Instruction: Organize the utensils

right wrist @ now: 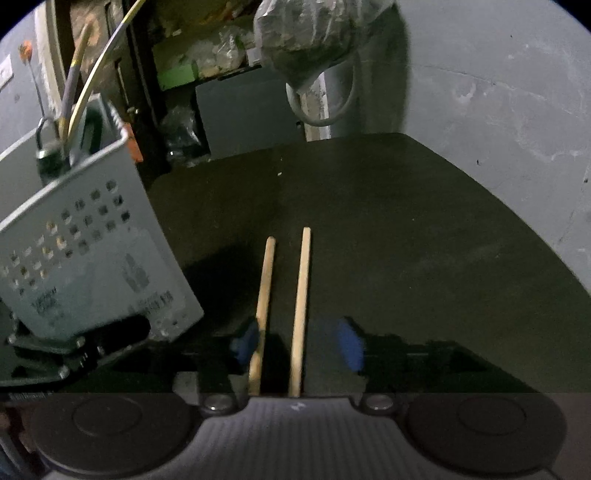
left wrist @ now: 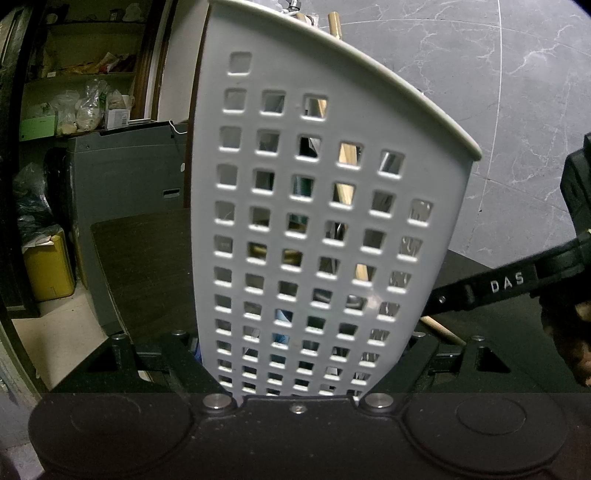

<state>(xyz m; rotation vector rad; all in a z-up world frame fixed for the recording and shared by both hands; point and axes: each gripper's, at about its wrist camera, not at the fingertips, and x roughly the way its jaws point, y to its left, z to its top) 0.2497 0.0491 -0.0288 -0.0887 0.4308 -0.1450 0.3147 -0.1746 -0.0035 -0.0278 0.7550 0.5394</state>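
Note:
A pale grey perforated utensil holder (left wrist: 310, 221) fills the left wrist view, tilted, with my left gripper (left wrist: 301, 360) shut on its lower part. Several utensils show through its holes and a wooden handle (left wrist: 335, 24) sticks out of the top. In the right wrist view the same holder (right wrist: 92, 258) leans at the left. Two wooden chopsticks (right wrist: 301, 306) lie side by side on the dark table (right wrist: 406, 240) between the blue pads (right wrist: 351, 345) of my right gripper (right wrist: 298, 343), which is open. The left chopstick (right wrist: 265, 280) rests against the left pad; the right pad stands apart.
A black finger marked DAS (left wrist: 491, 288) of the other gripper reaches in from the right. Behind the table stand a grey cabinet (left wrist: 129, 173), cluttered shelves (left wrist: 81, 92) and a yellow bin (left wrist: 48, 266). A plastic bag (right wrist: 310, 40) hangs by the grey wall (right wrist: 498, 110).

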